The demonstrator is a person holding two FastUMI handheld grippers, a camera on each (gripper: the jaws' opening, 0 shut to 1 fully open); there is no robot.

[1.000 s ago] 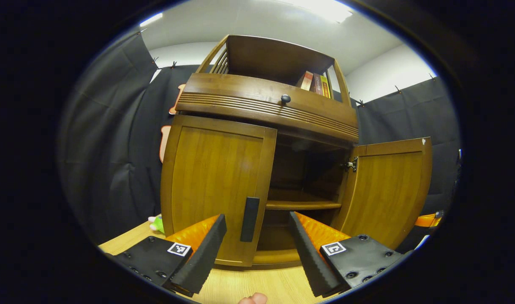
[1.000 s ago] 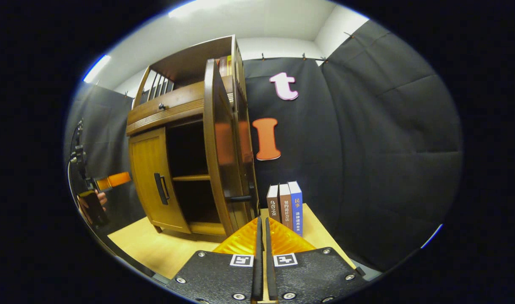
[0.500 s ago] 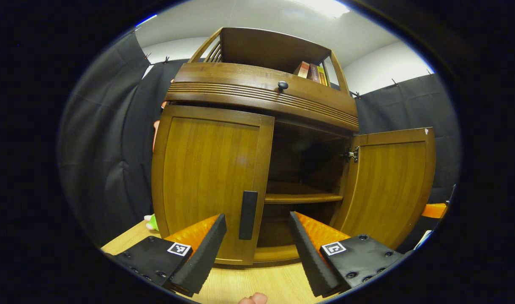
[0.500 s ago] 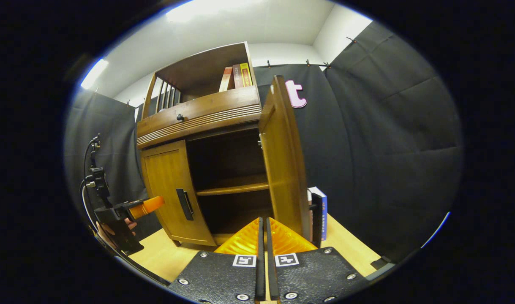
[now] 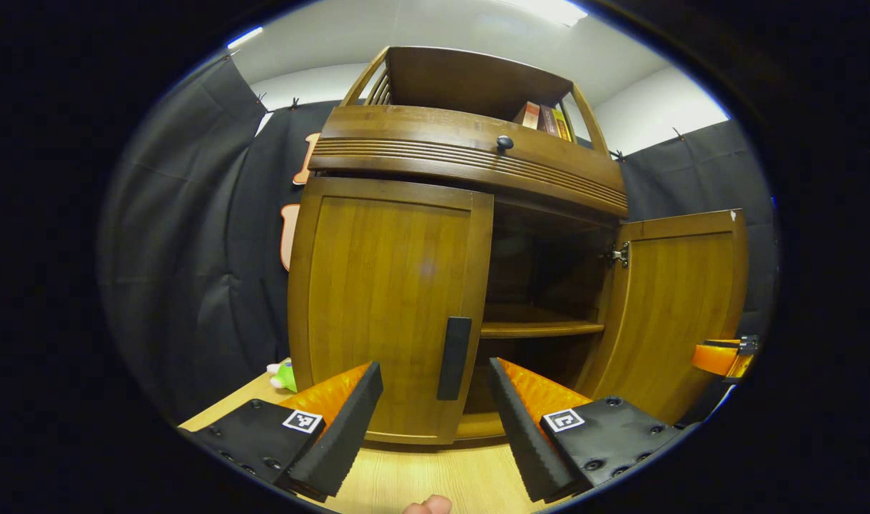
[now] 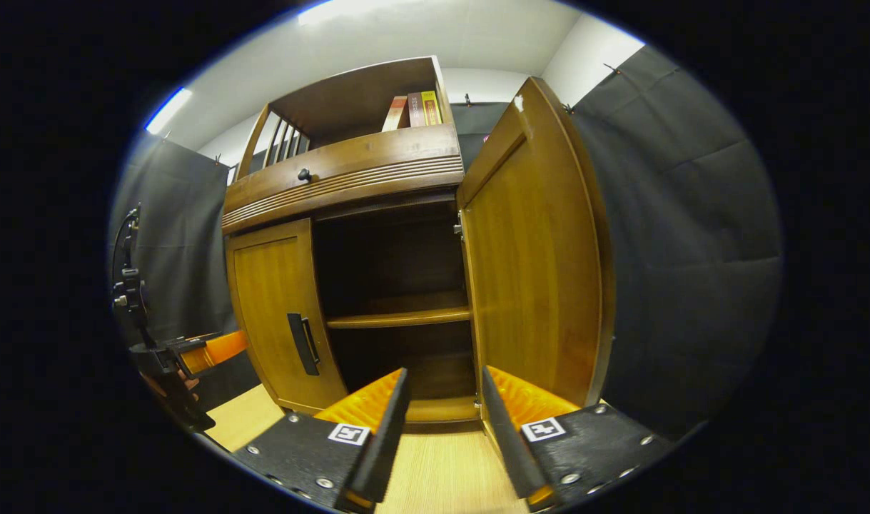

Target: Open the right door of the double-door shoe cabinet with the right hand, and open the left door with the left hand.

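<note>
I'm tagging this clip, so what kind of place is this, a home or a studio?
Likely a staged recording booth, not a lived-in home: black cloth walls hang behind a brown wooden double-door shoe cabinet standing on a pale wooden tabletop, with handheld grippers at work.

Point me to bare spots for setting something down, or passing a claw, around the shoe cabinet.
Free: the tabletop in front of the shoe cabinet, and the bare inner shelf between the shut left door and the open right door. Crowded: the top shelf corner with books, and the plush toy left of the cabinet.
</note>
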